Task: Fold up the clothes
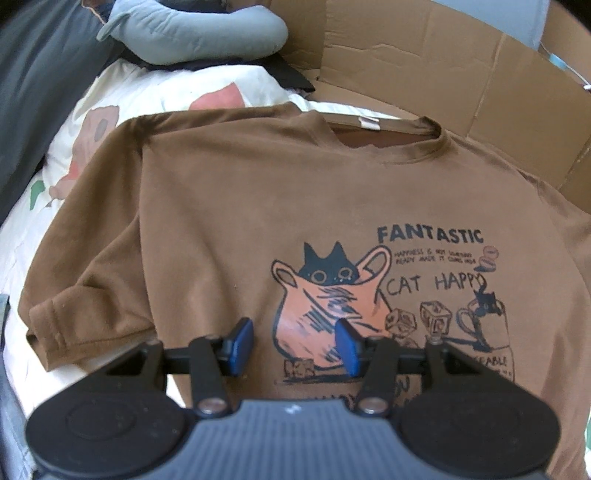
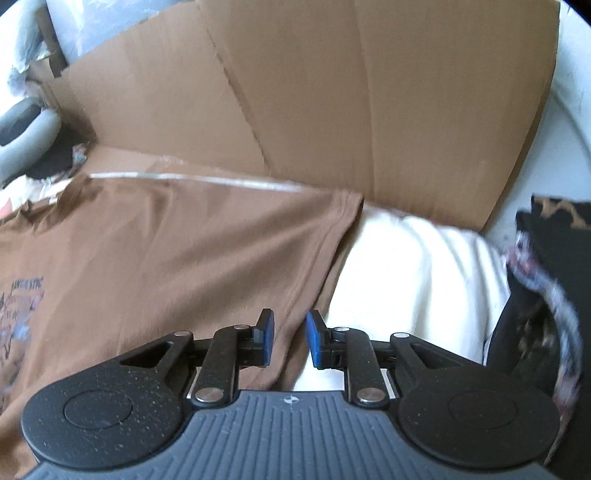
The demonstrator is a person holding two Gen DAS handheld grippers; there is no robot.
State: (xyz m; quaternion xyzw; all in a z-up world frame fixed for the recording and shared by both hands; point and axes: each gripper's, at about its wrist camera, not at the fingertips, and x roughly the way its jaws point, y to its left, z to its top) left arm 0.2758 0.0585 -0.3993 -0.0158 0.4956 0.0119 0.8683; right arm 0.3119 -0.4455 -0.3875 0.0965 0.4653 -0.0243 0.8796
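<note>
A brown T-shirt (image 1: 236,206) with a cat print lies spread face up on the bed, collar toward the cardboard. My left gripper (image 1: 294,341) hovers over the lower part of the print, open, nothing between its blue pads. In the right wrist view the same T-shirt (image 2: 166,251) shows its right sleeve, whose hem (image 2: 332,236) rests against the white bedding. My right gripper (image 2: 290,338) is open above the shirt's side edge. No cloth is pinched between its blue pads.
Flattened cardboard (image 2: 314,92) stands behind the shirt. A grey-blue pillow (image 1: 199,29) and dark cloth lie at the back left. White bedding (image 2: 417,277) with a floral print (image 1: 92,125) lies under the shirt. A dark patterned item (image 2: 546,295) sits at the right.
</note>
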